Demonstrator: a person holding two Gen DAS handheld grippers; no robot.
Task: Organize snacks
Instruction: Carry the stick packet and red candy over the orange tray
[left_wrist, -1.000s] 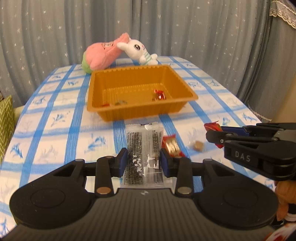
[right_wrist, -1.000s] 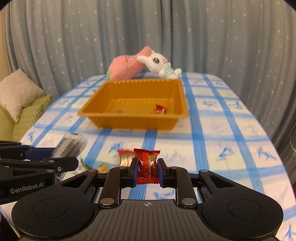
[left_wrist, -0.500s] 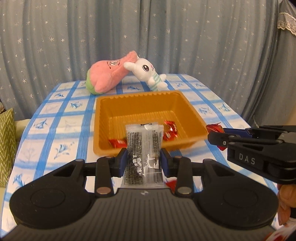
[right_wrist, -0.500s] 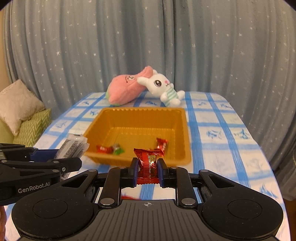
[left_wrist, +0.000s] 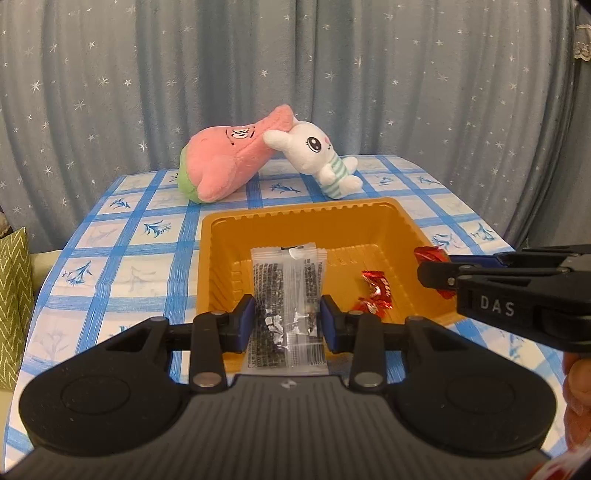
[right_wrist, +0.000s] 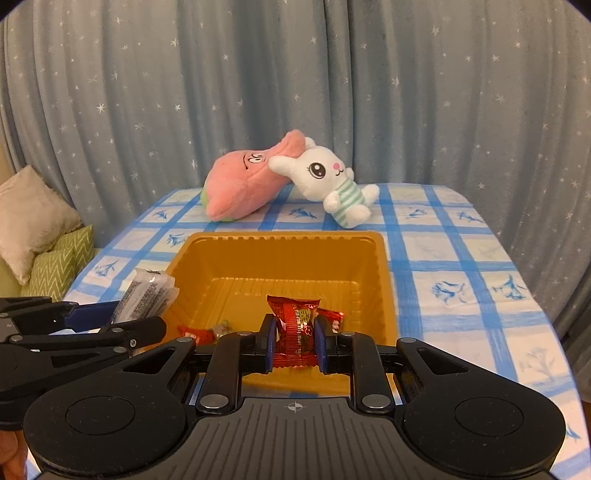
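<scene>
Star-print curtain (left_wrist: 369, 92) behind a blue-check counter (left_wrist: 122, 266). Landmark: orange tray (right_wrist: 384, 280). Over its near edge, left claw (left_wrist: 288, 323) grips a clear dark-print packet (left_wrist: 286, 295), right claw (right_wrist: 293, 339) a red candy (right_wrist: 295, 325), apparently poised for release among wrapped candies (left_wrist: 373, 291) inside. Plush toys (right_wrist: 288, 181) beyond.

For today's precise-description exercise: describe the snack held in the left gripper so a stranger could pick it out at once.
Start at the orange tray on the blue-checked tablecloth. Just in front of it the left gripper is shut on a clear packet that stands upright. Unlike the red candies in the tray, it is long, transparent and filled with dark bits.
</scene>
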